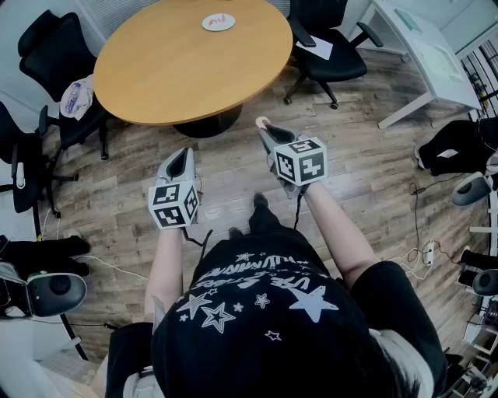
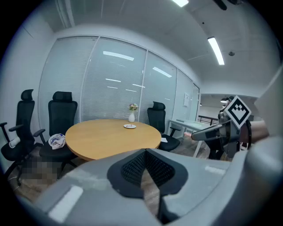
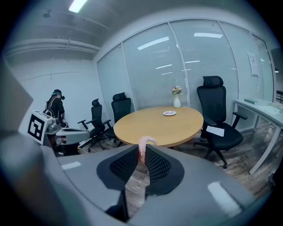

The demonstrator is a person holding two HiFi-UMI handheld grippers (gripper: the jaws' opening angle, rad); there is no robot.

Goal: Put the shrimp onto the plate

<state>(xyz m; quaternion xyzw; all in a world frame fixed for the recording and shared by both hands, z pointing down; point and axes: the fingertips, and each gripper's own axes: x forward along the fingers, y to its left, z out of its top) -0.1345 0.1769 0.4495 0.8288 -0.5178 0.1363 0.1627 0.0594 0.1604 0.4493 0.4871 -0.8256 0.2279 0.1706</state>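
- A crumpled white bag (image 1: 76,97) lies on the seat of a black office chair (image 1: 74,124) at the left edge of the round wooden table (image 1: 179,70). What it holds does not show.
- A small white plate (image 1: 219,22) sits on the far part of the table, well apart from both grippers. It carries a few reddish marks or bits, too small to make out.
- In the left gripper view a white vase (image 2: 131,117) with flowers stands just beyond the plate.
- The left gripper (image 1: 181,155) is held over the wood floor (image 1: 373,179), short of the table's near edge. Its own view shows the dark ribbed pads (image 2: 132,170) pressed together at the tips, with nothing between them.
- The right gripper (image 1: 268,134) is held beside it, a little farther forward and also over the floor, near the table's edge.
- Its jaws are closed on the pink shrimp (image 3: 143,145), pinching it near the pad tips. The curled end sticks up above the pads.
- The shrimp is therefore in the air, off the table, and not on the plate.
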